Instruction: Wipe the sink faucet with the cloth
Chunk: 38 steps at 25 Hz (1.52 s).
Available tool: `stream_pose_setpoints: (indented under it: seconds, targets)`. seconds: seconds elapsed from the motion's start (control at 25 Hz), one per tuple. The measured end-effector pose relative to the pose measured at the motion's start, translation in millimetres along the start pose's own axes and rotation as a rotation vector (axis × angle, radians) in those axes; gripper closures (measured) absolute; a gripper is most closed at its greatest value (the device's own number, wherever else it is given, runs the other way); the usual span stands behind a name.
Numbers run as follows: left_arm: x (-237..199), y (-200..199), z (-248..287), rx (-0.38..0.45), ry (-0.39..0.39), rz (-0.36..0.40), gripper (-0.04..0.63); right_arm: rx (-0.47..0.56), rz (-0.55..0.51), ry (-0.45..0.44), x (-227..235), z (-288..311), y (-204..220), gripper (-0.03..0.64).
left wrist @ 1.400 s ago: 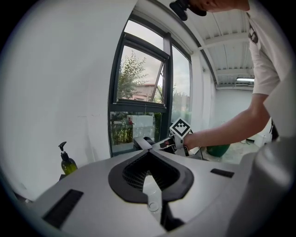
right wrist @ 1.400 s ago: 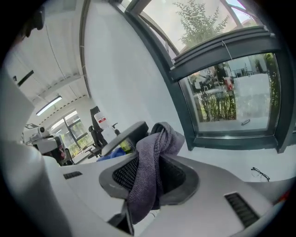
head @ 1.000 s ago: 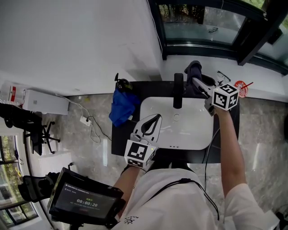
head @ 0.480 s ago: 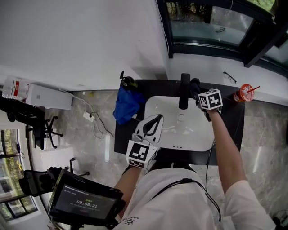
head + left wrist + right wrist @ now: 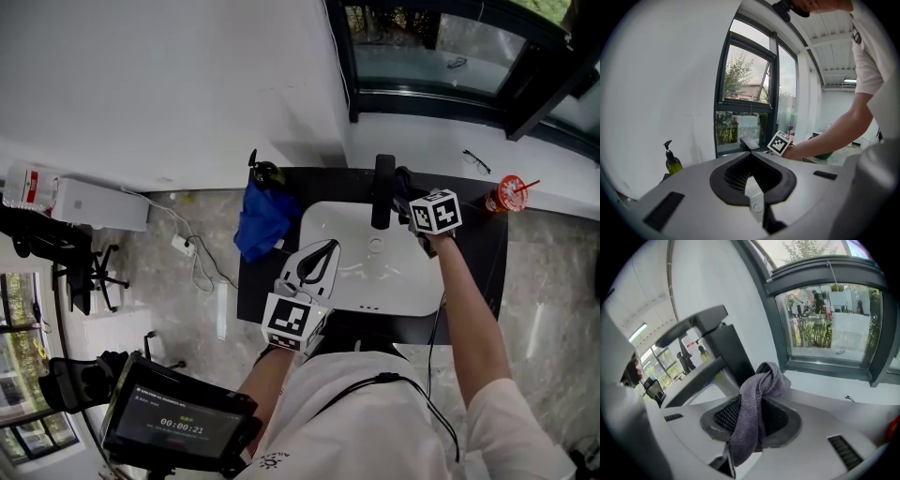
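The right tongs (image 5: 755, 420) squeeze the grey cloth (image 5: 761, 385), and its bunched end sticks out in front. The black faucet (image 5: 723, 350) stands tall just to the left of the cloth, at the back of the white sink (image 5: 412, 281). The left tongs (image 5: 326, 246) are closed on nothing, far from the faucet, so the right ones are nearer

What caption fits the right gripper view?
Right gripper shut on the grey cloth, close beside the black faucet, window behind.
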<state>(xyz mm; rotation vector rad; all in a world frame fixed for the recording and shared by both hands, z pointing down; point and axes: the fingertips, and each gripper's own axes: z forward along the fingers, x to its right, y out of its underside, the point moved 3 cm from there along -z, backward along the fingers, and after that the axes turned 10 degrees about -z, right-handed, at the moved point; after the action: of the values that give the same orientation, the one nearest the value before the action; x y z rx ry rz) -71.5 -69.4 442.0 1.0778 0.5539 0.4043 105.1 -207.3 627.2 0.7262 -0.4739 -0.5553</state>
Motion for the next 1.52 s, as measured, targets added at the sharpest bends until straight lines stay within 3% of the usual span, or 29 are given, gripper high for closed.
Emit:
stream_pose_setpoints:
  seconds: [0.24, 0.48, 0.64, 0.8, 1.04, 1.32, 1.52]
  targets:
    - [6.6, -1.8, 4.2, 0.0, 0.033, 0.019, 0.601, 0.258, 0.083, -0.074, -7.7, -44.6, -48.3, 0.495]
    - [15.4, -6.6, 10.1, 0.005, 0.068, 0.016, 0.601, 0.379, 0.072, -0.133, -19.6, -78.1, -86.9, 0.495]
    - [18.3, -7.7, 13.7, 0.005, 0.083, 0.022, 0.601, 0.453, 0.045, -0.133, -18.2, -99.5, -105.8, 0.495]
    - [17.0, -8.4, 13.6, 0.008, 0.081, 0.018, 0.601, 0.53, 0.097, -0.074, 2.3, -111.9, -112.3, 0.495]
    - [7.9, -2.7, 5.7, 0.001, 0.052, 0.018, 0.601, 0.287, 0.102, 0.11, 28.4, -66.9, -55.4, 0.495]
    - [-3.6, -2.1, -0.7, 0.001, 0.005, 0.018, 0.601, 0.013, 0.048, 0.147, 28.0, -14.0, 4.6, 0.495]
    - [-9.3, 1.1, -3.4, 0.0, -0.004, 0.017, 0.601, -0.079, 0.018, 0.172, 25.5, 3.0, 19.9, 0.495]
